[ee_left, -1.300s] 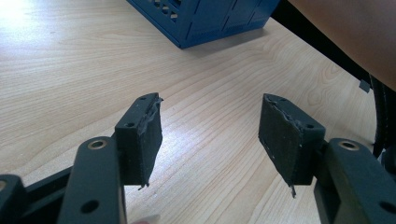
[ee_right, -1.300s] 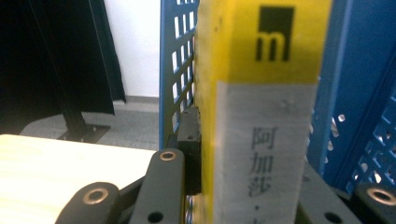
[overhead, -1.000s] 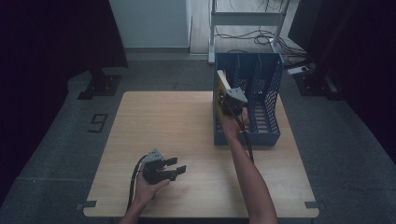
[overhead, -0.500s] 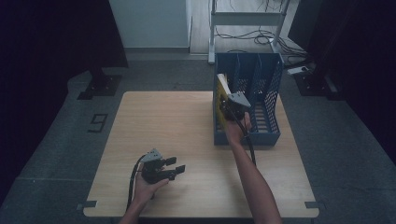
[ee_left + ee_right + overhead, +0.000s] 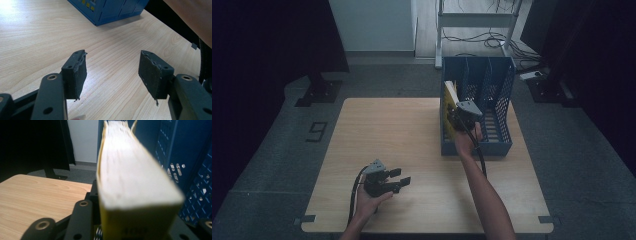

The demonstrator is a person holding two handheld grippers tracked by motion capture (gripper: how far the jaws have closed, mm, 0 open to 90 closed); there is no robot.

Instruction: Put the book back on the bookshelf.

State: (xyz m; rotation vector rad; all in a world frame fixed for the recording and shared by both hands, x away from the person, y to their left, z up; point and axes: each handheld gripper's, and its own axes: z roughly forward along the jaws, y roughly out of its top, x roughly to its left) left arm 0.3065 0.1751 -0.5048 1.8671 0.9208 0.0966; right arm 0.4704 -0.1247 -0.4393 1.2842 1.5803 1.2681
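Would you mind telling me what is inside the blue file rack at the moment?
A yellow-covered book stands in the leftmost compartment of the blue file rack, with the right hand-held gripper at it. The other compartments look empty, though their lower parts are partly hidden by the dividers.

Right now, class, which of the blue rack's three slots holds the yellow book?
The left slot of the rack, nearest the table's middle. The book leans there at the right gripper; the other two slots look empty.
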